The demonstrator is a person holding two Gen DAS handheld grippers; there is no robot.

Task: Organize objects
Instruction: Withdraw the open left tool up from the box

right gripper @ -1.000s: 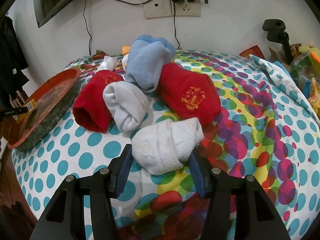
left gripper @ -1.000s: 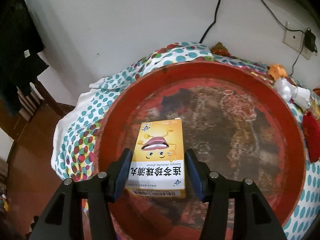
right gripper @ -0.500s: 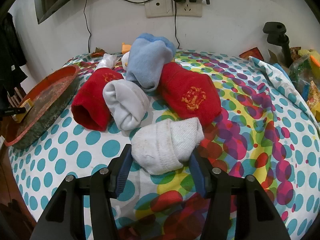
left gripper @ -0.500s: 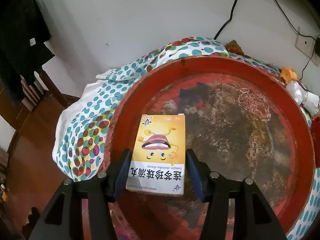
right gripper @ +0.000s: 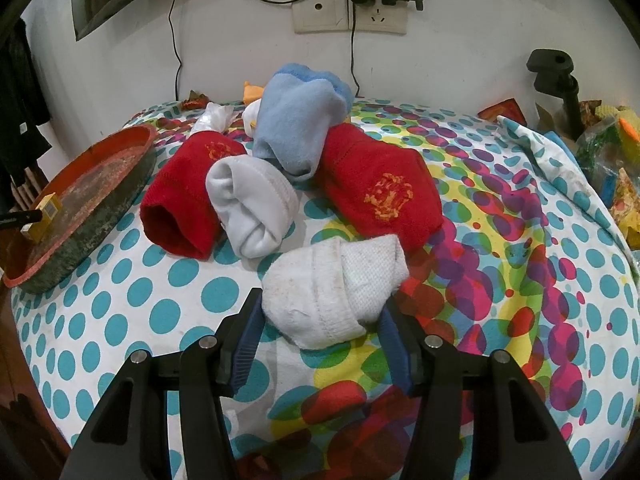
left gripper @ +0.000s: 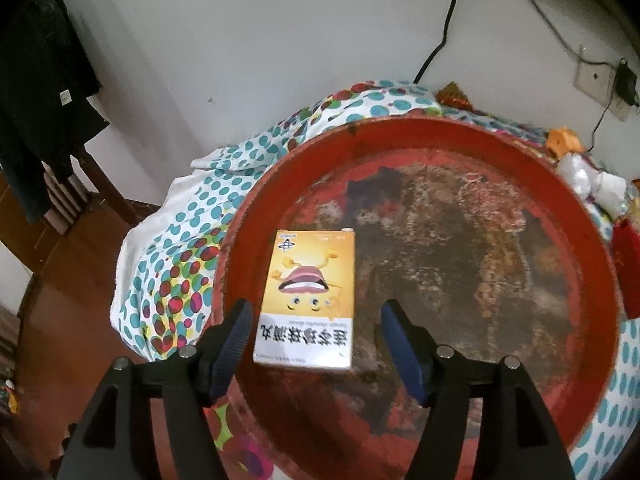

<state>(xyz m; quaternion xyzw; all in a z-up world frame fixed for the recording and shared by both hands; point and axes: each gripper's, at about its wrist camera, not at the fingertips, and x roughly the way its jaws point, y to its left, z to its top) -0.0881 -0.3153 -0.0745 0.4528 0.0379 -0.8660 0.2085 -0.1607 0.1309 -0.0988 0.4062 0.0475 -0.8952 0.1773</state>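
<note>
The left gripper (left gripper: 316, 332) hung over the red tray (left gripper: 532, 168), its jaws opening; the yellow box (left gripper: 310, 300) lay flat in the tray between them, nearer the left jaw, touched by neither. The right gripper (right gripper: 320, 328) had its jaws pressed on both sides of the rolled white sock (right gripper: 332, 284) on the dotted tabletop cloth (right gripper: 120, 312).

The left black plastic two-finger tongs (left gripper: 316, 344) end in dark blue ribbed pads (left gripper: 236, 344) set on angular black arms. A round silver screw head sits on each arm, four in all, over triangular cut-outs in the frame. The right black plastic two-finger tongs (right gripper: 320, 340) share the build: blue ribbed pads (right gripper: 248, 340), silver screws, matte black struts.
</note>
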